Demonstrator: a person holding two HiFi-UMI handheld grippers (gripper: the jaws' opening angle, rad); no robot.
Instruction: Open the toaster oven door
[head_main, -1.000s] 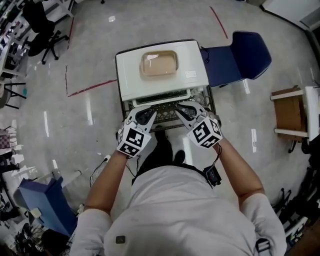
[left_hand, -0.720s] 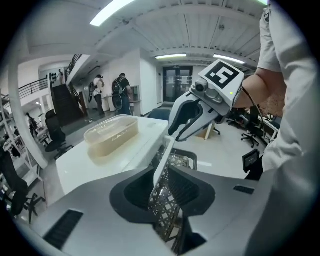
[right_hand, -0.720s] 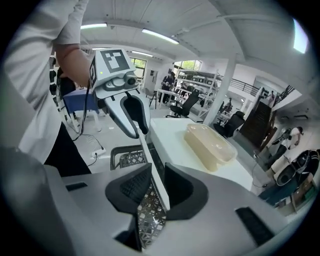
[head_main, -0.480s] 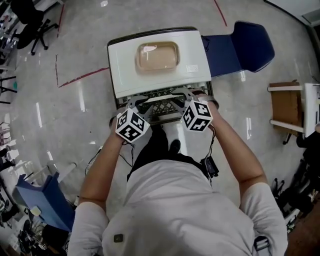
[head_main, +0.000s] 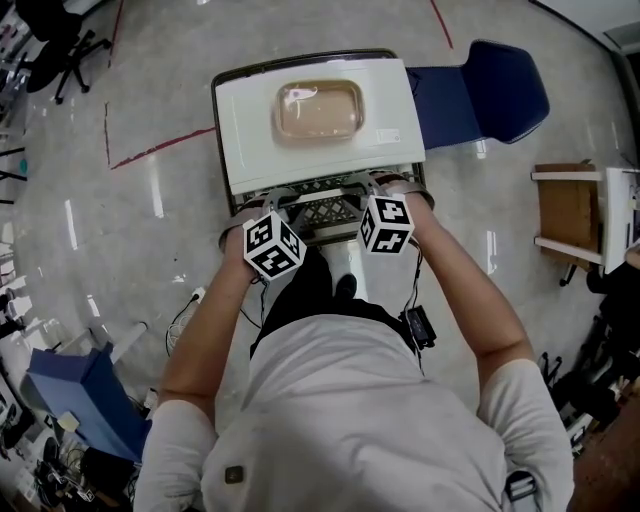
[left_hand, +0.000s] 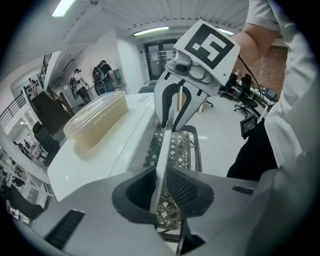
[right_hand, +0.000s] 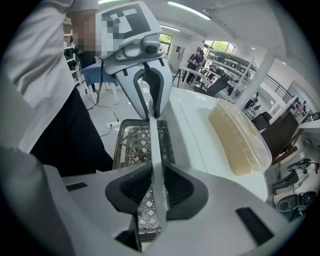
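Note:
The white toaster oven (head_main: 250, 140) stands on a wire cart (head_main: 325, 215) in front of me, with a clear plastic container (head_main: 318, 110) on its top. Its door handle, a thin white bar (left_hand: 165, 150), runs along the oven's front edge. My left gripper (left_hand: 161, 185) is shut on the bar's left end. My right gripper (right_hand: 157, 187) is shut on the right end of the handle (right_hand: 152, 145). In the head view, the left gripper (head_main: 268, 205) and right gripper (head_main: 385, 192) sit side by side at the oven's front. The door face is hidden.
A dark blue chair (head_main: 490, 95) stands just right of the oven. A wooden shelf unit (head_main: 570, 215) is farther right. Red tape (head_main: 160, 148) marks the floor on the left. A blue bin (head_main: 85, 400) sits at the lower left. The person's legs are close behind the cart.
Both grippers, open and nearer the person a second ago, have moved forward to the oven's front and shut on the handle bar.

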